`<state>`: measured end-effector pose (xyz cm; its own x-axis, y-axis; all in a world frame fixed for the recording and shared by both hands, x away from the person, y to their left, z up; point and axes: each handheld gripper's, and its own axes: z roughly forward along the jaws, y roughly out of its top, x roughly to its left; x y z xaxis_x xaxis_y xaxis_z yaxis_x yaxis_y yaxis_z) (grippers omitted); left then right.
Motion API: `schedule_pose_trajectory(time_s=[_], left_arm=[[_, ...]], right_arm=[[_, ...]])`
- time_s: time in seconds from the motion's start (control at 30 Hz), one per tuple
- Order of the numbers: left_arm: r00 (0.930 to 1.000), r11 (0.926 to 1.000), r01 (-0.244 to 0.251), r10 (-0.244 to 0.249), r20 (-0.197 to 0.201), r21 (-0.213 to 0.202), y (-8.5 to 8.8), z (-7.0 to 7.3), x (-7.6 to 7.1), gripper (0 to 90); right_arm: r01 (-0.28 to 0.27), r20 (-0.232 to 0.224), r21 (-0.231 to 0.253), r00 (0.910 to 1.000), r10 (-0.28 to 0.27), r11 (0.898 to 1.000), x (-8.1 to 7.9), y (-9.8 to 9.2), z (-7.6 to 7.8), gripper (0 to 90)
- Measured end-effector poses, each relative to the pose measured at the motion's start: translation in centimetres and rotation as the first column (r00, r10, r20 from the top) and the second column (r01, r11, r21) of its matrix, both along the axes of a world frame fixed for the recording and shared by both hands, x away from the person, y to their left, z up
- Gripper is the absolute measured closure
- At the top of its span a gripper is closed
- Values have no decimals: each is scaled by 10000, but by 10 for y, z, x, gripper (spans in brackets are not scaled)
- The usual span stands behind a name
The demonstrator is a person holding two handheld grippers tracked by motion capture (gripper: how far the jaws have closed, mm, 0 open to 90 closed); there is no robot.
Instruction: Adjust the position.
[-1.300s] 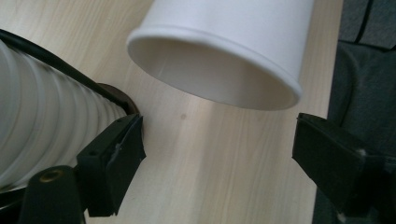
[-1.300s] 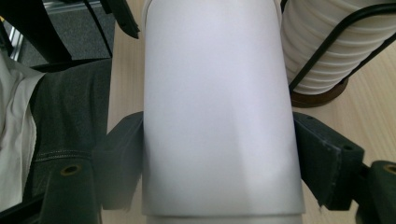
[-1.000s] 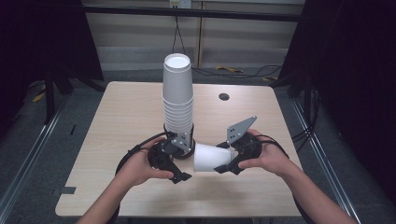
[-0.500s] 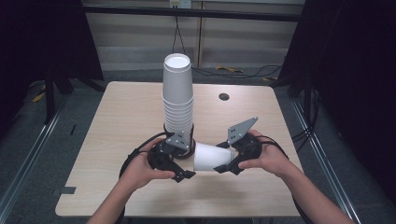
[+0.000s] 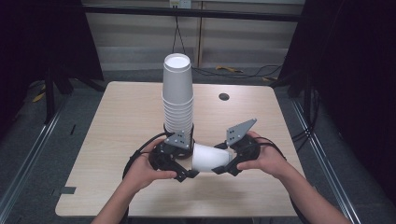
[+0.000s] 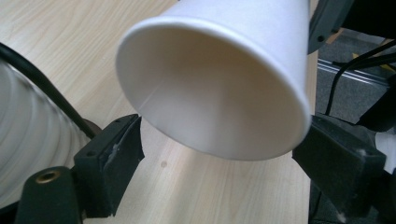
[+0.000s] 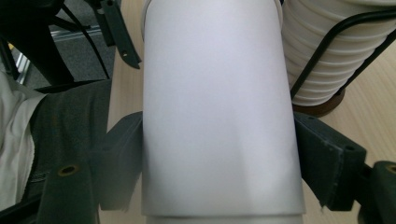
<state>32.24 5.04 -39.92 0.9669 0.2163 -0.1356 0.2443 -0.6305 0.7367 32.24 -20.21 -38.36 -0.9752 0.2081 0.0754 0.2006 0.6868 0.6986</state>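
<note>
Holding a single white paper cup [image 5: 210,157] on its side at lower centre of the high view, the right tool [image 5: 223,168] clamps the cup's body between its two black jaws. In the right tool view the cup [image 7: 219,112] runs up the middle of the frame and both jaw pads press against its wall, one on each side. The cup's open mouth faces the left tool [image 5: 189,173], which sits just left of it.

In the left tool view the cup's rim [image 6: 210,88] hangs in the upper middle of the frame, above the bench [image 6: 60,46]. The left tool's jaws stand to either side below the rim with a clear gap at each pad, so they stand open around it, not gripping.

Tall stack of white paper cups [image 5: 178,95], mouth-down, stands at centre of the high view, directly behind the left tool. Its ribbed rims [image 7: 322,60] show at upper right of the right tool view, with a black cable [image 7: 327,51] crossing them.

Small dark round hole [image 5: 224,96] lies in the bench [image 5: 116,121] at upper right of the stack.
</note>
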Motion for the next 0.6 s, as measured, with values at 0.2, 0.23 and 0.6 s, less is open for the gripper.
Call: schedule_pose_trajectory(time_s=[0.2,0.23,0.6], left_arm=[[10000,9996,65,-67,-46,-283,0,-2,1,154],[9999,9995,100,-102,-49,-304,-1,-2,1,153],[9999,9998,127,-126,35,-148,-2,0,1,109]], right_arm=[[-244,-14,86,9997,244,9997,-1,3,1,225],[-283,-40,135,9996,284,9995,-1,3,1,225],[-391,66,171,9992,390,9991,-3,3,1,226]])
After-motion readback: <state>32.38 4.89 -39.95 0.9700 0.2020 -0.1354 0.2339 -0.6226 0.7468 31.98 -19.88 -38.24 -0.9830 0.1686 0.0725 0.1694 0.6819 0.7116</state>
